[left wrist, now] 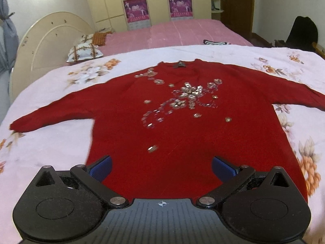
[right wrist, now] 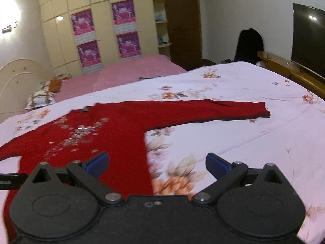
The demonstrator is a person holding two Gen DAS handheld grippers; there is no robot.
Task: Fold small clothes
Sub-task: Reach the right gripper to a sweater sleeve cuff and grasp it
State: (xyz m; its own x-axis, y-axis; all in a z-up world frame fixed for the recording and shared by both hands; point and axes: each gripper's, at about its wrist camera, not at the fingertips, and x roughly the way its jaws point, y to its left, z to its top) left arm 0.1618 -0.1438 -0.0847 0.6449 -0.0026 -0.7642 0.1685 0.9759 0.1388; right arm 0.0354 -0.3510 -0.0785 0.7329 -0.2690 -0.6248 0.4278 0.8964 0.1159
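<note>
Here, your item: one red sweater (left wrist: 182, 126), long-sleeved, laid flat and face up on the floral sheet (left wrist: 61, 146), sleeves spread left and right, neck label at the far edge, silver beadwork (left wrist: 182, 97) scattered over the chest. Your left gripper (left wrist: 161, 167) hangs over the near hem, jaws wide apart, holding nothing. Your right gripper (right wrist: 156, 165) hangs over the sweater's right side edge, likewise wide and empty. Beyond: a pink bed (right wrist: 126, 71).
</note>
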